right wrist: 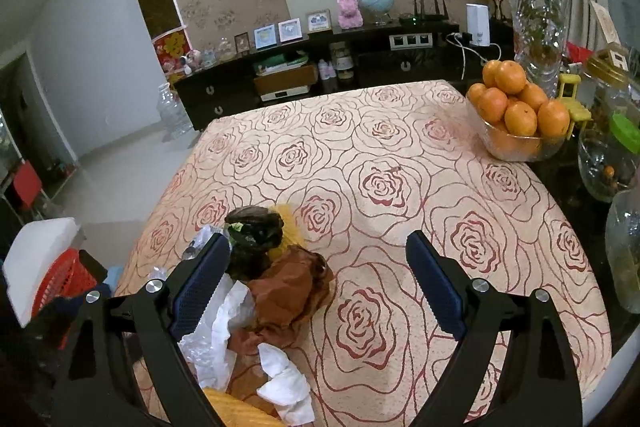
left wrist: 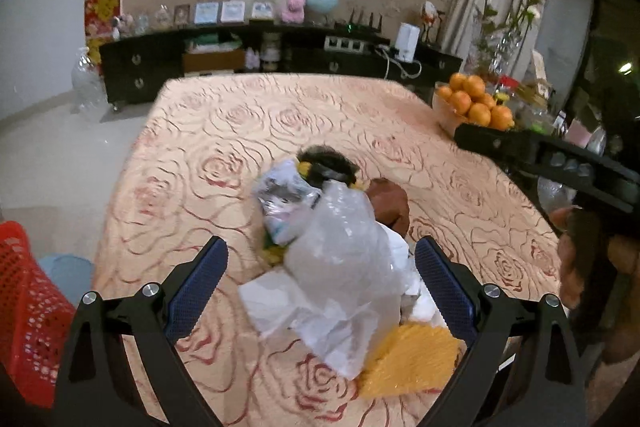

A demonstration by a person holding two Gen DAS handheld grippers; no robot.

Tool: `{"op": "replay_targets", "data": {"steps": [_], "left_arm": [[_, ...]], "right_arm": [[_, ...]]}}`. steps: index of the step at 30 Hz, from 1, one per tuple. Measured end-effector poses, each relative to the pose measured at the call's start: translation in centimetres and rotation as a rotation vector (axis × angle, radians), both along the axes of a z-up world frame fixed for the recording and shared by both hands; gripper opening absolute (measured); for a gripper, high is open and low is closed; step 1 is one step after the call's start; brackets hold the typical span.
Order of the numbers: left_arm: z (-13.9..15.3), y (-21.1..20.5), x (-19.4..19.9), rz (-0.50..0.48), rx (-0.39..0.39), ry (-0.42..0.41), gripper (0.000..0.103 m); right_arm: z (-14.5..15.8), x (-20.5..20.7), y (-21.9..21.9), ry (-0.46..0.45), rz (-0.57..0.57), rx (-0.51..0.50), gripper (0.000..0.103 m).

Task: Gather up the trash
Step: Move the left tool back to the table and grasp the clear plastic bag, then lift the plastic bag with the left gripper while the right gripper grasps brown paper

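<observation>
Between the wide-spread fingers of the left gripper [left wrist: 322,283] lies the trash pile [left wrist: 340,251]: clear plastic bags, white paper and a yellow mesh piece heaped on the rose-patterned tablecloth [left wrist: 224,131], with nothing clamped. The right gripper [right wrist: 318,275] also stands apart and empty; crumpled brown paper [right wrist: 290,291] sits just inside its left finger, a bowl of oranges [right wrist: 516,107] far ahead to its right.

The right gripper [right wrist: 318,281] hangs with its blue-padded jaws wide apart over the rose-patterned beige tablecloth [right wrist: 400,147]. A crumpled brown paper bag [right wrist: 292,291] lies just inside the left jaw, a crumpled black plastic bag [right wrist: 254,227] beyond it (touching it), white tissue paper [right wrist: 286,383] nearer. A glass bowl of oranges [right wrist: 516,111] sits well apart at the cloth's far right edge.
</observation>
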State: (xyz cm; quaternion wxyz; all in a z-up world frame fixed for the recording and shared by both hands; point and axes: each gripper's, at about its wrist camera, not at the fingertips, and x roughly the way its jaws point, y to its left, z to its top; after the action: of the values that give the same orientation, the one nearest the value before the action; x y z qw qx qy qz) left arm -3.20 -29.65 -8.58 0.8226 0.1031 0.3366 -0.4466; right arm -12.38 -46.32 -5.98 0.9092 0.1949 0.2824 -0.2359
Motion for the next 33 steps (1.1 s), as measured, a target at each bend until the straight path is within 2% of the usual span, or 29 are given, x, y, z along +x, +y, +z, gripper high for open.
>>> {"op": "replay_targets", "data": {"steps": [2, 6, 10, 16, 22, 25, 33], "left_arm": [[-0.8, -0.9, 0.2, -0.001, 0.012, 0.013, 0.087], [-2.4, -1.7, 0.8, -0.019, 0.038, 0.051, 0.058], [-3.3, -1.5, 1.1, -0.028, 0.036, 0.085, 0.041], [-2.5, -0.1, 1.1, -0.024, 0.003, 0.073, 0.037], [-0.5, 3.3, 1.8, 0.027, -0.067, 0.061, 0.037], [0.7, 5.2, 2.2, 0.065, -0.095, 0.029, 0.037], [1.8, 8.1, 4.0, 0.159, -0.106, -0.017, 0.037]], "right_arm": [[-0.1, 0.1, -0.1, 0.001, 0.001, 0.003, 0.087], [-0.3, 0.2, -0.1, 0.007, 0.007, 0.012, 0.087], [-0.7, 0.4, -0.4, 0.012, 0.015, 0.03, 0.087], [-1.1, 0.6, -0.6, 0.02, 0.012, 0.042, 0.087], [-2.2, 1.0, -1.5, 0.035, -0.001, 0.091, 0.087], [-3.1, 1.5, -1.9, 0.047, -0.009, 0.121, 0.087], [-5.3, 4.1, -1.4, 0.085, 0.023, 0.152, 0.087]]}}
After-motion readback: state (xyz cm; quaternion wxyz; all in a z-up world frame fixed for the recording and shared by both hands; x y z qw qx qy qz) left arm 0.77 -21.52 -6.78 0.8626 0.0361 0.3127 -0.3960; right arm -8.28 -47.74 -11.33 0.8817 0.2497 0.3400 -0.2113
